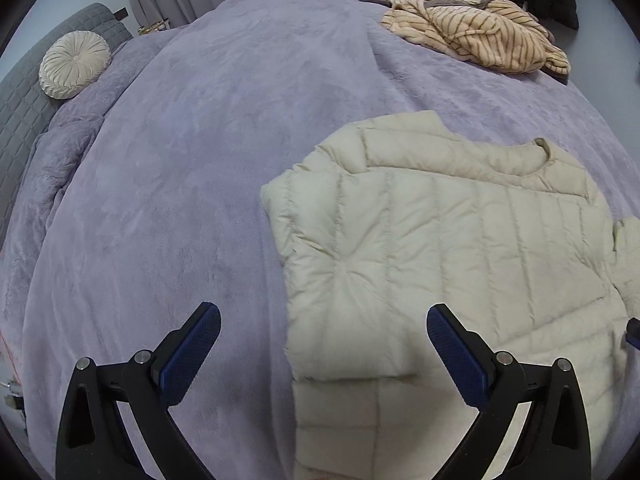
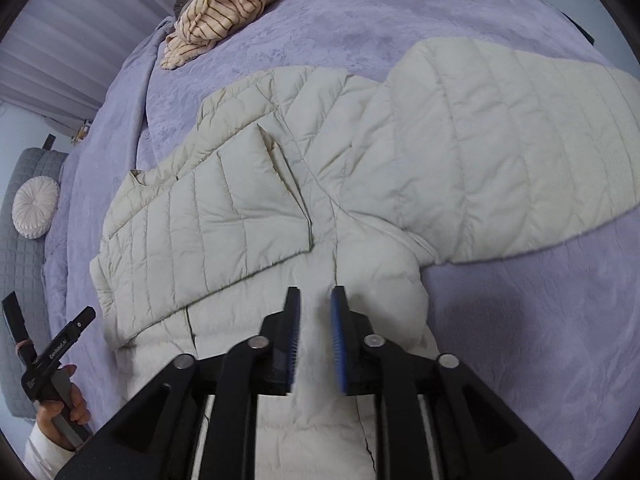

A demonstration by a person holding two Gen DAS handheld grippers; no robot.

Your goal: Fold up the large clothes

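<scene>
We are working on a cream quilted down jacket (image 2: 360, 152) that is lying flat on the lavender bed cover (image 1: 180, 160). One sleeve is already lying folded across the body; the other sleeve (image 2: 520, 140) is still stretching out to the side.

Our left gripper (image 1: 320, 344) is hovering with its fingers spread wide apart and holding nothing, poised over the folded edge of the jacket. Our right gripper (image 2: 316, 320) is sitting low over the jacket's body with its blue pads (image 2: 338, 340) drawn close, a narrow gap showing between them; we cannot tell whether any fabric is pinched there.

To do this step well, we are judging that the outstretched sleeve should be taken near its cuff, lifted just enough to clear the puffy quilting, and laid straight across the body so the seams are lining up. The filling is springy, so pressing the fold down should help it stay.

No containers are showing. A striped garment (image 1: 476, 36) is lying in a heap at the far side of the bed, and a round pillow (image 1: 74, 64) is resting by the grey headboard (image 1: 24, 112).
</scene>
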